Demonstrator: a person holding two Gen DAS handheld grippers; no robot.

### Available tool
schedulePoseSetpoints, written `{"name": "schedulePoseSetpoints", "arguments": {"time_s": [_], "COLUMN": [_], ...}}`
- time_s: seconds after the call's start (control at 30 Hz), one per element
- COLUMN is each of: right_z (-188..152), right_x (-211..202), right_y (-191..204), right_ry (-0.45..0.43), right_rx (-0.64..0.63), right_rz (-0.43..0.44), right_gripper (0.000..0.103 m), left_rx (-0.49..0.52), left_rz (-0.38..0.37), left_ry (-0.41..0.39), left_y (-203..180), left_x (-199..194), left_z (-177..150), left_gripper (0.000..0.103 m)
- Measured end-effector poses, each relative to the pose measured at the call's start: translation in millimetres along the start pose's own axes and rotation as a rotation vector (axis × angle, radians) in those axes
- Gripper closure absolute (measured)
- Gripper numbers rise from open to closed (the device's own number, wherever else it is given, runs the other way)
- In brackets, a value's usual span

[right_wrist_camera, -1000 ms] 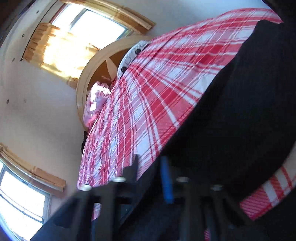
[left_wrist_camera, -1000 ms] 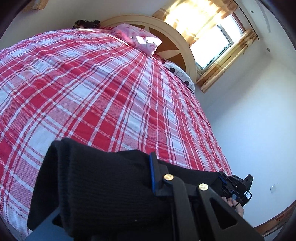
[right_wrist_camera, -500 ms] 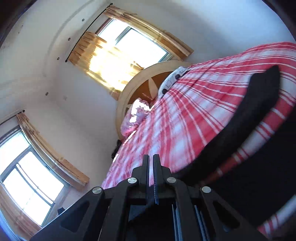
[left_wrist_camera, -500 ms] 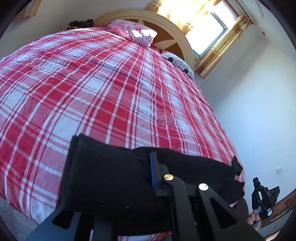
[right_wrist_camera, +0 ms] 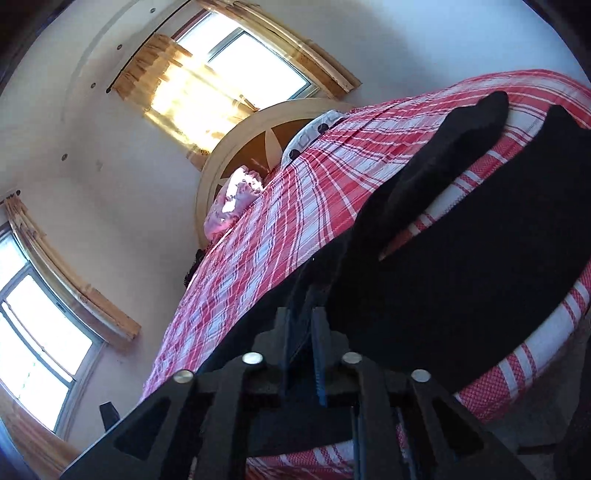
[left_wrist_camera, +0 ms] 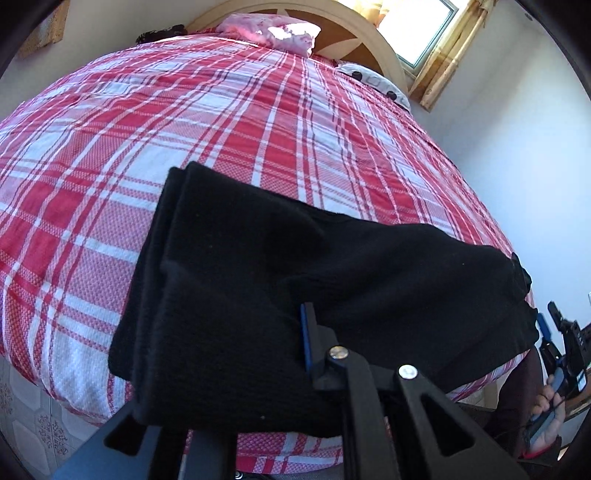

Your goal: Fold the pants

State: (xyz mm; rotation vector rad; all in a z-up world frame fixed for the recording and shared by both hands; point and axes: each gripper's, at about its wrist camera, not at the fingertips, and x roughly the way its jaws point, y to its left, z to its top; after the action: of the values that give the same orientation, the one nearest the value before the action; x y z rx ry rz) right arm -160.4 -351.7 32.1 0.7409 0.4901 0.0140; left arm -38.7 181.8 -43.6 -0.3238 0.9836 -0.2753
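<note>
Left wrist view looks down over my left gripper (left_wrist_camera: 306,332), whose jaws are closed tight on a thick fold of the black pants (left_wrist_camera: 332,266); the blue pad of one finger shows against the knit cloth, and the fabric drapes over the other finger and hides it. Those pants lie across the near edge of the bed, on the red and white plaid bedspread (left_wrist_camera: 207,122), folded into layers with a stepped edge at their far left corner. At the right rim of this view my right gripper (left_wrist_camera: 554,343) sits just past the end of the pants, with my hand (left_wrist_camera: 550,402) around its handle. From the right wrist view, that gripper (right_wrist_camera: 303,325) has its jaws opening, with a narrow gap between the blue-lined fingers; dark cloth lies right at their tips, but I cannot tell whether any of it is between them, and the pads do not look pressed on it. Beyond the tips the pants (right_wrist_camera: 461,266) spread over the bed's edge, one dark end rising against the plaid. A pink pillow (left_wrist_camera: 273,31) lies at the curved headboard (right_wrist_camera: 236,147), under the sunlit window (right_wrist_camera: 236,74).
</note>
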Motion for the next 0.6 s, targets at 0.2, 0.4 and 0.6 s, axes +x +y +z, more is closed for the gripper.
{"name": "schedulePoseSetpoints", "arguments": {"time_s": [0.2, 0.4, 0.6], "right_z": [9, 38, 63], "right_x": [12, 56, 109], "right_y": [-11, -14, -26], "right_ry": [-0.065, -0.011, 0.126], "right_rx": [-0.009, -0.067, -0.129], "right_rz": [-0.107, -0.203, -0.366], "right_gripper": [0.025, 0.025, 0.088], "left_rx": [0.000, -0.026, -0.025], "left_rz": [-0.005, -0.013, -0.004], "left_ry": [0.003, 0.004, -0.006], "left_y": [1, 3, 2], "left_x": [3, 4, 1], "left_z": [3, 3, 6], "left_gripper": [0.089, 0.088, 0.088]}}
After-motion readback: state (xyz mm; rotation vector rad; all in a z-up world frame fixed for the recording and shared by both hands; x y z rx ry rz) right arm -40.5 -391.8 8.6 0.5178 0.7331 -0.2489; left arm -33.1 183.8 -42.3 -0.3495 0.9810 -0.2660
